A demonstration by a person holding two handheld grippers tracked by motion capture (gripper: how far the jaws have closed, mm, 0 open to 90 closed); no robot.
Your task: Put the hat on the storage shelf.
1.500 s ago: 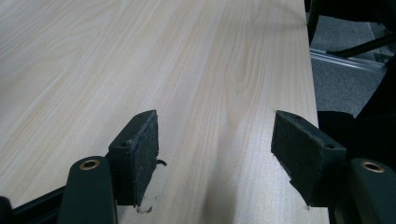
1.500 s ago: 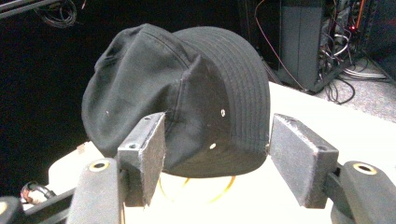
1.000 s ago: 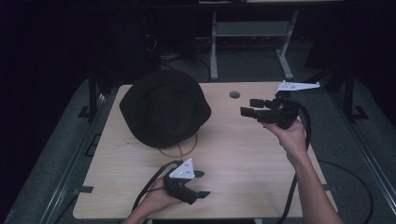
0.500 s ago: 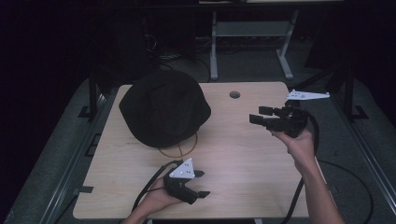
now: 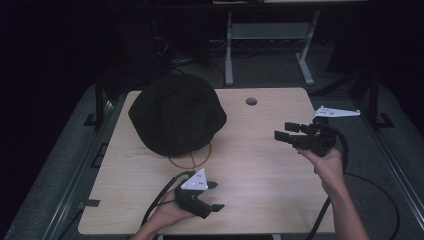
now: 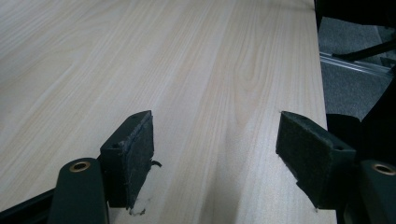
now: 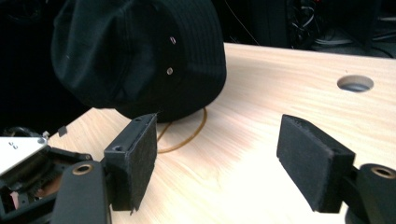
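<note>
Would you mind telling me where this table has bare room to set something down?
The widest bare patch lies between the black hat, the left tool and the right tool. The far right strip around the round hole is free too. The far left is crowded by the hat and the tan cord loop.

hat [image 5: 177, 120]: black, faint pinstripe
loop [image 5: 192, 161] under hat: tan
desk [image 5: 260, 165]: light woodgrain
gripper pads [image 7: 142, 158]: black
gripper plates [image 5: 196, 181]: pale grey

Dim surroundings, near-black beyond the table [image 5: 280, 165], overhead light on the wood, glare patch in the right gripper view, soft shadows below the hat [image 5: 175, 120], slight blur overall
</note>
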